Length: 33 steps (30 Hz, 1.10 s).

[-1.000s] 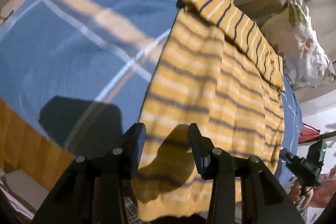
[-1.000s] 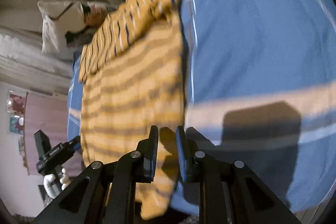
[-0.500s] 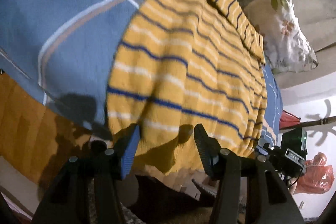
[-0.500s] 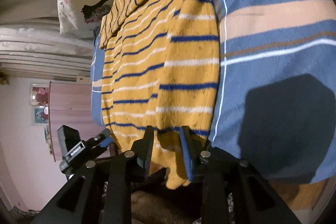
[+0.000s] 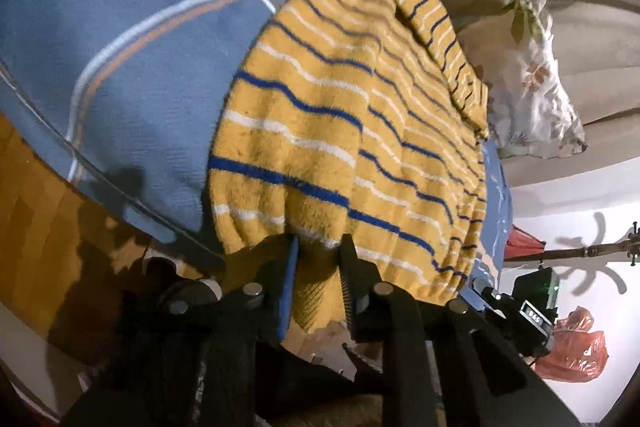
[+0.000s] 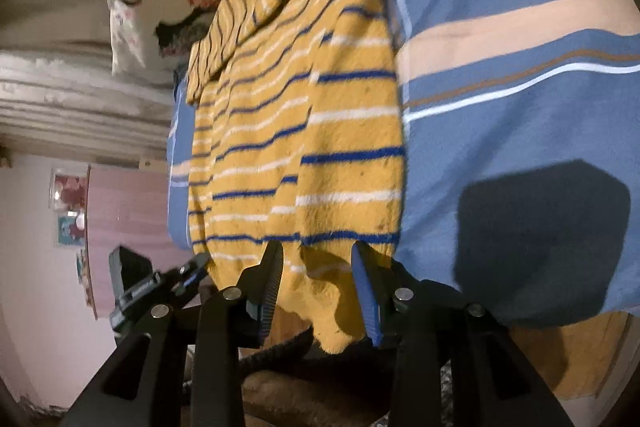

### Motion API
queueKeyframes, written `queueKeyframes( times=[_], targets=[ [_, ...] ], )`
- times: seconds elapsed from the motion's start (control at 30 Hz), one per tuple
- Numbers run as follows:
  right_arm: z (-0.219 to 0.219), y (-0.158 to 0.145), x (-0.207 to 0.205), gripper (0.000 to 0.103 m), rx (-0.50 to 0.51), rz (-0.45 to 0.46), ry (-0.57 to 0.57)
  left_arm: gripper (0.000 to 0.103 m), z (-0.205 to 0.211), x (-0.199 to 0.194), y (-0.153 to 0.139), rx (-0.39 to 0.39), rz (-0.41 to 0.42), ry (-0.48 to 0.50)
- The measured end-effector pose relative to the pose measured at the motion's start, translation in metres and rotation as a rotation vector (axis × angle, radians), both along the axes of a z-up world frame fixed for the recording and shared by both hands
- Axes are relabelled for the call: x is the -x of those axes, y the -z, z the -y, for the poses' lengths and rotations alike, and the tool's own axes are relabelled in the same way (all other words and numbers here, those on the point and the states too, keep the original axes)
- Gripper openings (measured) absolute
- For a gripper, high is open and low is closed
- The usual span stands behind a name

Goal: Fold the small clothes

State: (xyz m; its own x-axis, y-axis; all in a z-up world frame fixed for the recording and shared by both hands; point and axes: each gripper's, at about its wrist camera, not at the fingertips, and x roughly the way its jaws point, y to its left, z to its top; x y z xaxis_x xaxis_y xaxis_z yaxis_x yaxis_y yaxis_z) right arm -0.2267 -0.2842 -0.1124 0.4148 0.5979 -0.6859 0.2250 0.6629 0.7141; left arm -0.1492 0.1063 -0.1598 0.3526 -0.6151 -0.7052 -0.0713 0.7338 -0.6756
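Note:
A yellow knit sweater (image 5: 344,131) with blue and white stripes lies spread on a blue striped bedsheet (image 5: 120,39), its hem hanging over the bed's near edge. My left gripper (image 5: 318,267) has its jaws closing around the hem, fabric between them with a small gap left. In the right wrist view the sweater (image 6: 304,131) hangs the same way. My right gripper (image 6: 316,271) is open, its jaws wide on either side of the hem's corner. The other gripper (image 6: 160,283) shows at the lower left.
A floral pillow (image 5: 532,87) lies beyond the sweater. The wooden bed frame (image 5: 36,211) runs under the sheet edge. A red plastic bag (image 5: 576,347) hangs at the right. A pink wall with pictures (image 6: 68,203) stands at the left.
Both grippers have pulled back to the bed's edge and the sweater's hem came with them. The left jaws have narrowed on the hem. The right jaws have opened wider.

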Motion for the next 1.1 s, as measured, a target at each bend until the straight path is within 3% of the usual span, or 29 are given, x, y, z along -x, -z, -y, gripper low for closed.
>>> queueKeyframes(
  times=[0.1,0.23,0.3,0.43,0.53,0.67,0.93,0.97,1.0,1.03,1.1],
  targets=[
    [0.006,-0.002,0.001,0.039,0.018,0.011,0.029,0.020,-0.014,0.005,-0.012,-0.007,0.044,-0.053],
    [0.010,-0.003,0.002,0.039,0.032,0.025,0.065,0.037,-0.039,0.003,-0.010,-0.023,0.048,-0.164],
    [0.014,-0.004,0.003,0.039,0.035,0.034,0.091,0.038,-0.044,-0.001,-0.005,-0.018,0.042,-0.182],
    [0.024,0.005,0.001,0.046,0.045,-0.001,0.137,0.044,-0.032,-0.010,0.009,0.035,0.021,-0.121],
    [0.029,0.011,0.000,0.047,-0.029,-0.011,0.142,0.045,-0.013,-0.012,0.015,0.066,-0.002,-0.042],
    [0.014,0.024,-0.002,0.047,-0.173,-0.048,0.038,0.040,0.003,-0.005,0.006,0.071,0.025,0.053],
    [-0.019,0.032,-0.005,0.048,-0.168,-0.079,-0.054,0.039,-0.001,-0.004,0.021,0.107,-0.032,0.028],
    [-0.020,0.031,-0.006,0.044,-0.148,-0.081,-0.060,0.039,-0.001,-0.004,0.022,0.116,-0.037,0.026],
    [-0.023,0.030,-0.006,0.022,-0.115,-0.091,-0.064,0.035,0.000,-0.005,0.021,0.103,-0.045,0.030],
    [-0.026,0.030,-0.008,0.009,-0.079,-0.105,-0.073,0.014,0.001,-0.006,0.020,0.074,-0.054,0.032],
    [-0.027,0.030,-0.011,0.009,-0.063,-0.109,-0.083,0.010,0.000,-0.006,0.018,0.056,-0.063,0.028]
  ],
)
